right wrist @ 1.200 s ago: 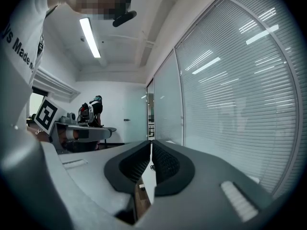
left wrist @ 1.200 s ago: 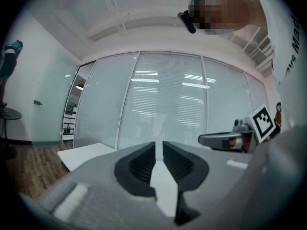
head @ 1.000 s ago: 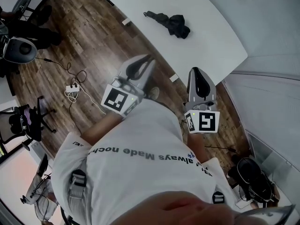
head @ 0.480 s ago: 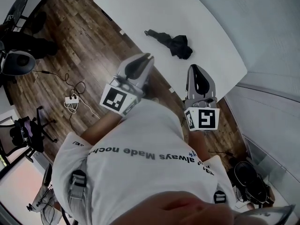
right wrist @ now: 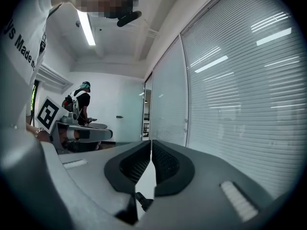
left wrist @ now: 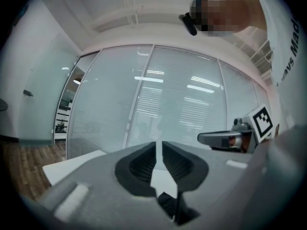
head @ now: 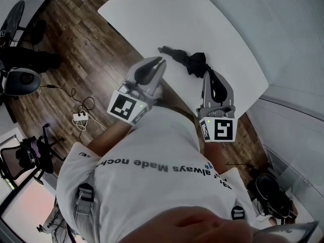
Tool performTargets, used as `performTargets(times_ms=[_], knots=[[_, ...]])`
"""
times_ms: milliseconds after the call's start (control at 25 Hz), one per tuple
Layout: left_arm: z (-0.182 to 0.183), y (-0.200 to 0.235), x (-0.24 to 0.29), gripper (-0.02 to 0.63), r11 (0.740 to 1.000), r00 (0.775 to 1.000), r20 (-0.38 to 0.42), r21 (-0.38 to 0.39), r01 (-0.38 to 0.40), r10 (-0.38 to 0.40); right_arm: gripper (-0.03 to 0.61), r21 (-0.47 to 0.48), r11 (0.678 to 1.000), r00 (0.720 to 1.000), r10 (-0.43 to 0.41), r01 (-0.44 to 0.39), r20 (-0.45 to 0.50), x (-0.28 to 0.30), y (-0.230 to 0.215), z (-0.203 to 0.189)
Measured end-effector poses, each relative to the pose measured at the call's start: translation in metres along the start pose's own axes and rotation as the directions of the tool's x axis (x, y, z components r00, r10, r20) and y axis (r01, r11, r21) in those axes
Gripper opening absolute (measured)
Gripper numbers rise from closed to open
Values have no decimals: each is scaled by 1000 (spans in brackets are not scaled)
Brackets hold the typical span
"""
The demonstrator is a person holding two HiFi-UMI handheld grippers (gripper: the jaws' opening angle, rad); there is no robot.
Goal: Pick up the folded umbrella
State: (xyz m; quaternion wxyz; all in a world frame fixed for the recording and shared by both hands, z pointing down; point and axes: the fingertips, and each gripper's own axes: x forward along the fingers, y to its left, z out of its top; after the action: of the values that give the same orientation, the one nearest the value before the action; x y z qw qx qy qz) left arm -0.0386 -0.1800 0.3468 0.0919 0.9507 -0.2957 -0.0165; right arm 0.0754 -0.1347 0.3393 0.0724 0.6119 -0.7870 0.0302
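The folded umbrella, black, lay on the white counter close to its near edge, its slim handle end pointing left and its bunched cloth to the right. The person in a white shirt held both tools out level in front of the body. The left tongs had their jaws drawn together to a thin slit with nothing between them, and their tips stood over the counter's near edge, just left of the umbrella's handle end. The right tongs were fully closed and empty, the tip just beside the bunched cloth in the head view but not gripping it; whether it touched could not be told. Neither gripper view showed the umbrella; both looked toward a glass wall with blinds. A wooden floor spread to the left of the counter, with a white power strip and its cables lying on it and an office chair near the picture's left edge.
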Motion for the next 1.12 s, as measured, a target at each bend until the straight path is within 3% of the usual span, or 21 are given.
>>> performTargets(times_ms=[280,760,920,1120], knots=[[-2,9,31,40,1000,1000,-10,-6,26,-26,8,-2,1000,1000,-8,8,-8,19,-20,-1],[-13,-16,71,14,999,999,-32,-7,34,-34,14,-43,999,999,15,-16,-35,14,-66,-13],[-21,-18,77,9,1000,999,-44,-2,28,-28,85,-104,991,988,69,-84,-135,25,-65,-43],[-27,-15,74,5,1000,998,-55,-5,11,-11,158,-178,966,948,131,-188,-289,42,-62,-89]])
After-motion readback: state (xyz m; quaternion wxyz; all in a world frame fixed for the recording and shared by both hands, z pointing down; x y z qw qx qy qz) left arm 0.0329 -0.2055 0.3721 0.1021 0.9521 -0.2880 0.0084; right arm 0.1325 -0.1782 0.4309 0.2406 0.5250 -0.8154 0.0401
